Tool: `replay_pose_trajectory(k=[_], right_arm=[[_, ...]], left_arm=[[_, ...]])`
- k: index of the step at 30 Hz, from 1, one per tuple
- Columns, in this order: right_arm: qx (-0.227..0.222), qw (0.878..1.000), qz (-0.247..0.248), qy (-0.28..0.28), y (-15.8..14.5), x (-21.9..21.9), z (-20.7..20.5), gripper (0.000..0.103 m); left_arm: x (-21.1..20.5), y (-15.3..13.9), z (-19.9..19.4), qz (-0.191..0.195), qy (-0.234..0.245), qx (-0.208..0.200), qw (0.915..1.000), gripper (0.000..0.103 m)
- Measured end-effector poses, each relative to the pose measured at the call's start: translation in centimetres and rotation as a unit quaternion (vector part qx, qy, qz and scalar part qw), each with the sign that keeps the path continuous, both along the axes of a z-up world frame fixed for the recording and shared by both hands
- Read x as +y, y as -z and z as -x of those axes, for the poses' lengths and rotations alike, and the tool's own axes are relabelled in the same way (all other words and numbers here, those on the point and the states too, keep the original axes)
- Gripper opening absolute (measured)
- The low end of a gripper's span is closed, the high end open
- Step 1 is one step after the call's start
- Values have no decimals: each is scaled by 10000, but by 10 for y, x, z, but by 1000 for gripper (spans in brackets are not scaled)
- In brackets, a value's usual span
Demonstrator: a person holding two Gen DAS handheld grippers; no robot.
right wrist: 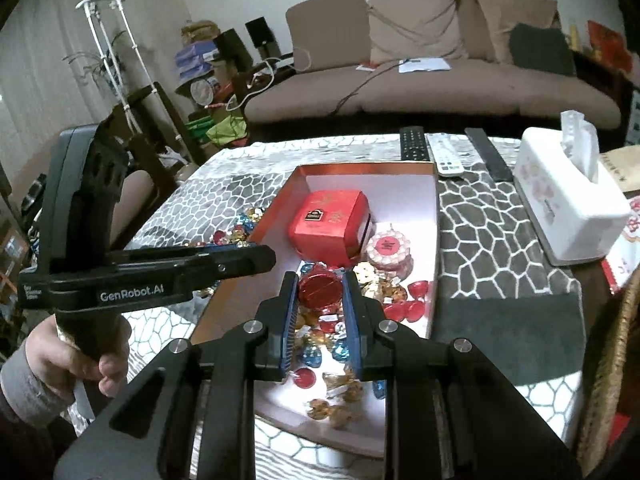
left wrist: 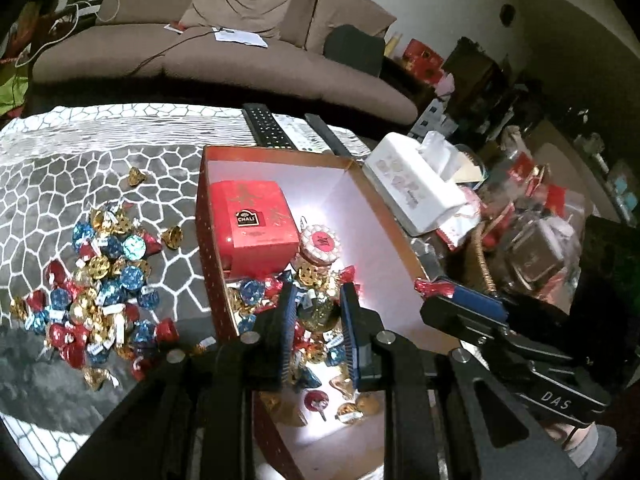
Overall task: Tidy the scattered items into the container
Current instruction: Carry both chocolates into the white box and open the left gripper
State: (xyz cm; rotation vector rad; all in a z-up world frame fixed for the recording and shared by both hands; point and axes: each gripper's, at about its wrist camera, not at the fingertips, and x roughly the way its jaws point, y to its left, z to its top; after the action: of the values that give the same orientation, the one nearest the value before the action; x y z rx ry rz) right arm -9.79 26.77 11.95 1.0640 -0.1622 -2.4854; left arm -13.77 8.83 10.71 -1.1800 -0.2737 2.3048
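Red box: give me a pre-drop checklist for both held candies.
1. Right gripper jaws shut on the red candy: ok.
2. Left gripper jaws shut on the gold candy: ok.
3. Both grippers above the red box interior: ok.
4. Landing area below free of the red tea carton and the pink-lidded jar: ok.
5. The two grippers clear of each other: cannot tell exactly; they are close.
6. Loose candy pile left on the cloth outside the box: not ok, much remains.
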Motion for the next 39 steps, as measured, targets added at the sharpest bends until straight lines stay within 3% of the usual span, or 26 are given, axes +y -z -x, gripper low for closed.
replay_pose_trajectory(k=[8, 18, 39], right_arm=[[-163, 9991, 395, 25, 11, 19, 20, 21], [-341, 9980, 525, 54, 25, 22, 30, 21], [-530, 9967, 607, -99, 39, 12, 42, 21]], left_arm=[[17, 11, 15, 457, 63, 21, 9989, 22], [21, 15, 23, 298, -13, -67, 9995, 22], [18, 16, 11, 338, 47, 81, 9994, 22]])
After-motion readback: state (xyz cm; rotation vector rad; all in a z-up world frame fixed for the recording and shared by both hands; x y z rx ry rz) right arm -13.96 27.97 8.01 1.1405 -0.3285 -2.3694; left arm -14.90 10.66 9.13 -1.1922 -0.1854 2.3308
